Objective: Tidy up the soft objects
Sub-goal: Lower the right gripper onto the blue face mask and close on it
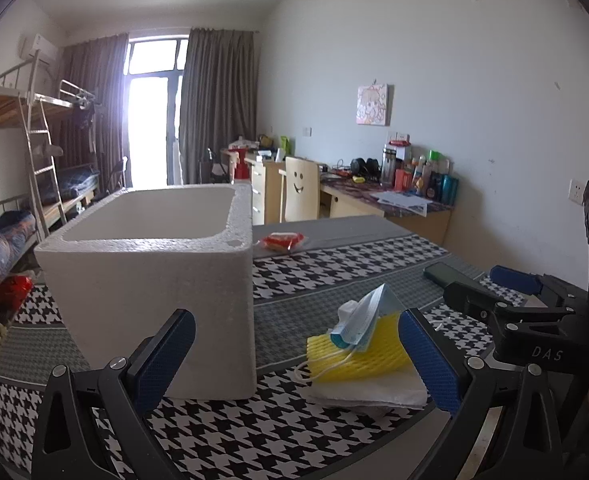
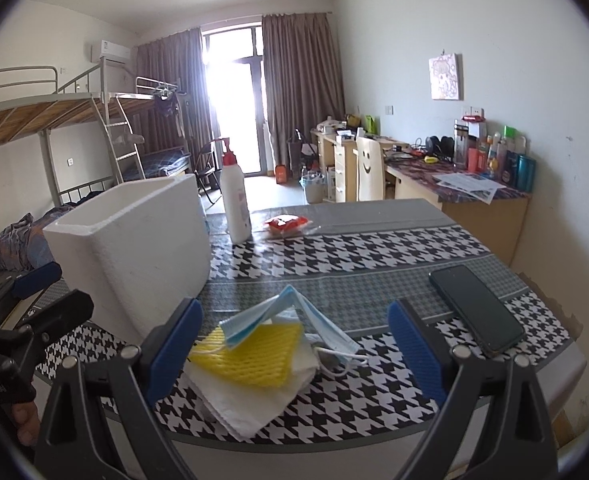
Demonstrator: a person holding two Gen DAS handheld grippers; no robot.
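A small pile lies near the table's front edge: a blue face mask (image 1: 360, 320) (image 2: 282, 314) on a yellow foam net (image 1: 358, 354) (image 2: 254, 350), which rests on white paper towels (image 1: 368, 394) (image 2: 246, 396). A white foam box (image 1: 150, 276) (image 2: 134, 240) stands open-topped to the left of the pile. My left gripper (image 1: 298, 354) is open in front of the box and pile, holding nothing. My right gripper (image 2: 294, 350) is open, its fingers on either side of the pile and a little short of it. The right gripper (image 1: 506, 292) also shows in the left wrist view.
A black phone (image 2: 476, 308) (image 1: 448, 274) lies right of the pile. A white pump bottle (image 2: 234, 196) and a red snack packet (image 2: 286, 224) (image 1: 282, 240) sit further back on the houndstooth tablecloth (image 2: 354, 252). Bunk beds stand left, cluttered desks right.
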